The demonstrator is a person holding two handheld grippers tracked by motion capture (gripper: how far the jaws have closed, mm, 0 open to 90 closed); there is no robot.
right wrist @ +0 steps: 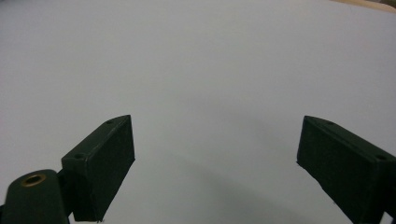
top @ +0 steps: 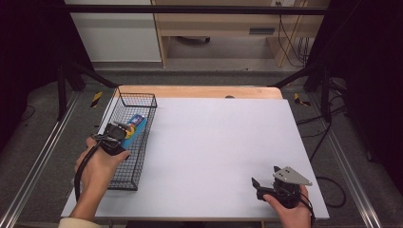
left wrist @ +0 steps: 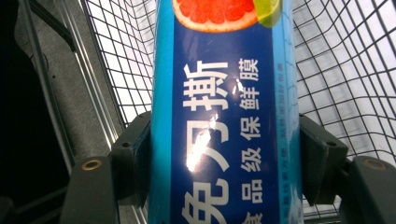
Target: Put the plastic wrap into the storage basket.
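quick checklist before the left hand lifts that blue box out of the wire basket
1. Left gripper jaws on both sides of the blue box: ok.
2. Firm grip with no slip: cannot tell.
3. Box centred between the jaws: ok.
4. Wire basket open above the box: ok.
5. Right gripper open and well away from the basket: ok.
6. White table has bare space to set the box down: ok.

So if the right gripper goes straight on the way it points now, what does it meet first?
Probably nothing. The right gripper, open, points over the bare white table top; the way looks free as far as its view shows.
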